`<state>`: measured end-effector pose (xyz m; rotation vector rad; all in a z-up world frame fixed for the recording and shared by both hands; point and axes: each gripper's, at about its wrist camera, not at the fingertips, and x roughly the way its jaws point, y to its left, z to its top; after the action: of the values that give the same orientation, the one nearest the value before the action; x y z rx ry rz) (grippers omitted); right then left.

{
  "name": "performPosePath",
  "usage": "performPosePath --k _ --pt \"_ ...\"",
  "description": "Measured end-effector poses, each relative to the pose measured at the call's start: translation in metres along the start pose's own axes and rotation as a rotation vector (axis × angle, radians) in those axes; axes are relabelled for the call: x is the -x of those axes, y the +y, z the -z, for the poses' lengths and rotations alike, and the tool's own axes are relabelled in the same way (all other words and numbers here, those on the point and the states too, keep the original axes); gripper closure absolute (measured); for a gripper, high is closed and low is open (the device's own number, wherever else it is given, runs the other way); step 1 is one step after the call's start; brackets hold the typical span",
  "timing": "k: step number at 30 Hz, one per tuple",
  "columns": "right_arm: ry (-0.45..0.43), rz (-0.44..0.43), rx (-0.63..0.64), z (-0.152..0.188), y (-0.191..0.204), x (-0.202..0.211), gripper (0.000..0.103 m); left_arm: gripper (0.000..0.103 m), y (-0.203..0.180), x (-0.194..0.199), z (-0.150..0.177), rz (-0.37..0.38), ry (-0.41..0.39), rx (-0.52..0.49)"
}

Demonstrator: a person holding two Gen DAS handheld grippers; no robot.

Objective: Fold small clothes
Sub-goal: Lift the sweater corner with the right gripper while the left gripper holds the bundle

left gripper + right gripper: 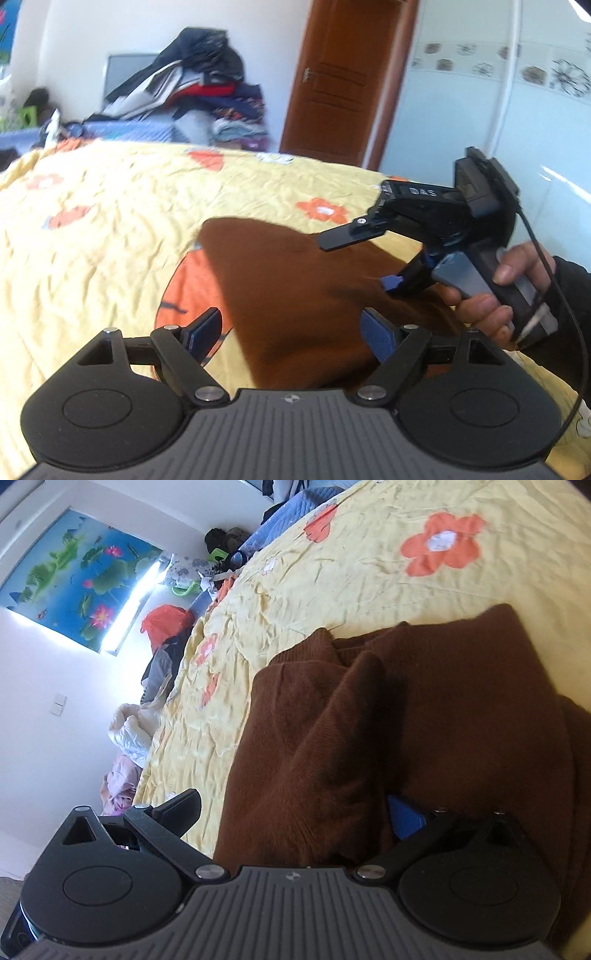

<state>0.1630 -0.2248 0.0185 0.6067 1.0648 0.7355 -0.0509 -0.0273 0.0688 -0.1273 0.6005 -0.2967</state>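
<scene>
Our left gripper's (291, 332) fingers (378, 338) stand wide apart with nothing pinched, and the brown knitted garment (295, 295) lies flat on the bed just ahead of and beneath the gap between them. In the right wrist view, the right gripper's (291, 812) fingers (404, 818) are also spread; brown cloth fills the space between them, bunched up against the blue pad on one side, but we cannot tell whether that pad presses on it, and the other finger stands clear over the bedspread, so we judge nothing is clamped.

The garment (424, 720) looks like a soft, fairly thick knit: light, limp, with no stiffness of its own, and it will sag and drag rather than slide cleanly. It already lies in overlapping layers with a ribbed edge showing beyond the right fingertips. We judge the best hold is on a hem or a folded edge, taking all layers at once, since a pinch in the middle would lift only the top layer and pull the fold apart. The nap should grip the pads well.

Around it spreads the yellow flowered bedspread (110, 229), wrinkled. From the left wrist, the right hand (495, 295) holds its gripper just beyond our right-side finger, over the garment's far edge. Further off stand a pile of clothes (195, 92) and a brown door (343, 74).
</scene>
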Motion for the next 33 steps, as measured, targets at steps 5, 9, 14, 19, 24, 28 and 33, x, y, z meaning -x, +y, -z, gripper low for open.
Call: performPosePath --k 5,9,14,19,24,28,33 --pt "-0.006 0.125 0.092 0.004 0.007 0.005 0.073 0.021 0.017 0.006 0.005 -0.009 0.019 0.042" --pt "-0.124 0.089 0.136 0.021 0.021 0.050 0.077 0.021 0.025 0.009 0.008 -0.018 0.005 0.072" --pt "-0.242 0.188 0.065 0.064 -0.004 0.115 0.077 0.021 0.034 0.000 0.006 -0.008 -0.002 0.100" --pt "-0.265 0.127 -0.153 0.088 -0.060 0.123 0.067 0.021 0.030 -0.022 0.000 0.036 0.052 0.124" --pt "-0.336 0.142 -0.102 0.074 -0.047 0.141 0.012 0.021 0.020 -0.021 -0.007 0.061 0.033 0.092" --pt "-0.407 0.137 -0.141 0.049 -0.058 0.150 0.015 0.021 0.010 -0.032 -0.010 0.068 0.061 0.072" --pt "-0.305 0.345 -0.004 0.034 -0.060 0.101 0.091 0.021 -0.017 -0.057 -0.003 0.106 0.145 -0.023"
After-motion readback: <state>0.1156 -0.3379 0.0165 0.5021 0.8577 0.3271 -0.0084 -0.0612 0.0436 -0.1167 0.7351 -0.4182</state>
